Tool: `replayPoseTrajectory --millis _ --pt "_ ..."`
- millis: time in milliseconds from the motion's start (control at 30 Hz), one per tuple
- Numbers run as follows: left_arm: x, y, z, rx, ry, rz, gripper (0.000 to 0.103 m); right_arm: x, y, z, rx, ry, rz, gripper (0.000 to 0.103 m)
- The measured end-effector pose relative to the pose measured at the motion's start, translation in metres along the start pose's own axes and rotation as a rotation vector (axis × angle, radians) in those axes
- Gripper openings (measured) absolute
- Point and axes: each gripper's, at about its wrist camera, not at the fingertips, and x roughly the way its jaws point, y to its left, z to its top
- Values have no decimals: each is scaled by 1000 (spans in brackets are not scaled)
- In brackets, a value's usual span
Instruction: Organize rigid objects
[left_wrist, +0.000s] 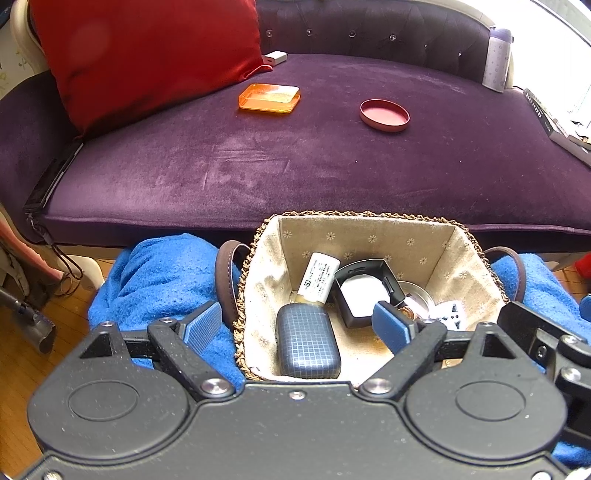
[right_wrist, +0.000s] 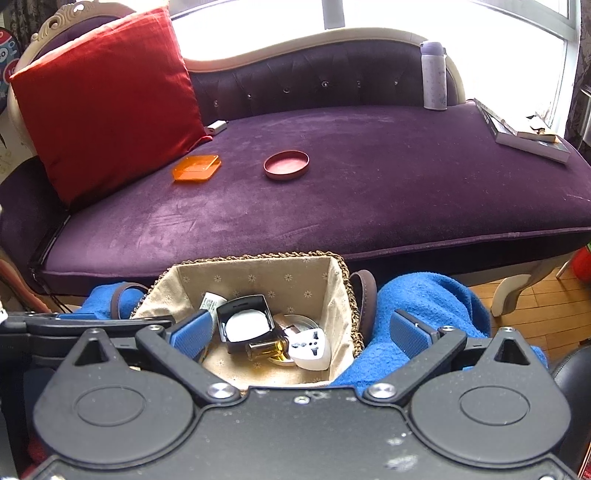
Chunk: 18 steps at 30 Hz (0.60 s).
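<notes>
Orange box (left_wrist: 269, 96), upper centre on sofa (left_wrist: 332, 166): looked light, stiff, slick; grip across short sides. Left tool (left_wrist: 299, 325) & right tool (right_wrist: 301, 330) released, empty, above basket (left_wrist: 369, 216).

Plush velvet sofa seat (right_wrist: 332, 206), woven cloth-lined basket (left_wrist: 369, 236), translucent glossy orange plastic box (left_wrist: 269, 96), fuzzy blue towel (right_wrist: 424, 306)

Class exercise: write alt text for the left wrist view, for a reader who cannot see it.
The open left gripper hovers empty over a lined wicker basket holding a blue grid-patterned case, a white labelled bottle and a black box. Beyond, an orange square lid and a pink round lid lie on a purple sofa beside a red cushion.
</notes>
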Motion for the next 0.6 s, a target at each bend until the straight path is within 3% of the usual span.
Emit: replayPoseTrajectory --millis 600 --pt "0 7 2 -38 1 -23 86 11 -4 2 48 55 4 103"
